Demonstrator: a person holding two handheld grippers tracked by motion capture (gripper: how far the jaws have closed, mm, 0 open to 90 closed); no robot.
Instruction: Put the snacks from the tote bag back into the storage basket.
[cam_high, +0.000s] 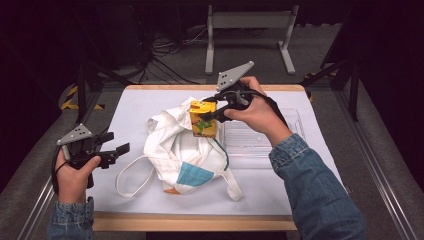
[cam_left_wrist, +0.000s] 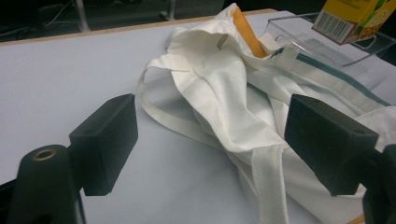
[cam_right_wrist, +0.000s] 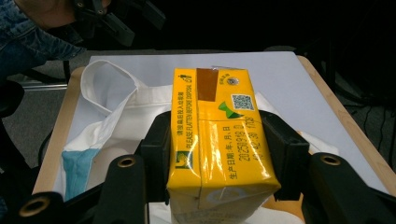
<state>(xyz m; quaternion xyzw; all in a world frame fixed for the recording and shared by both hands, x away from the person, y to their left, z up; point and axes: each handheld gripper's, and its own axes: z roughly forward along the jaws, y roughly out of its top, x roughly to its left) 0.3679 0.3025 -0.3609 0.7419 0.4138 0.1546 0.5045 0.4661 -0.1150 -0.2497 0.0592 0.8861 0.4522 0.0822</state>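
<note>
Bare table (cam_high: 130, 107) lies left of the white bag (cam_high: 175, 150). Right gripper (cam_high: 212, 114) clamps the yellow carton (cam_high: 203, 119) above it; left gripper (cam_high: 117, 150) gapes empty near the left edge.

Bright table — dark, dim surroundings

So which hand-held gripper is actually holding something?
The right hand-held gripper, shut on the yellow juice carton above the white bag; the left is open, empty.

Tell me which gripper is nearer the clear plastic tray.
Right. The right gripper holds the yellow carton over the white bag, just beside the clear plastic tray. The left gripper hovers open across the bag, near the table's left edge.
</note>
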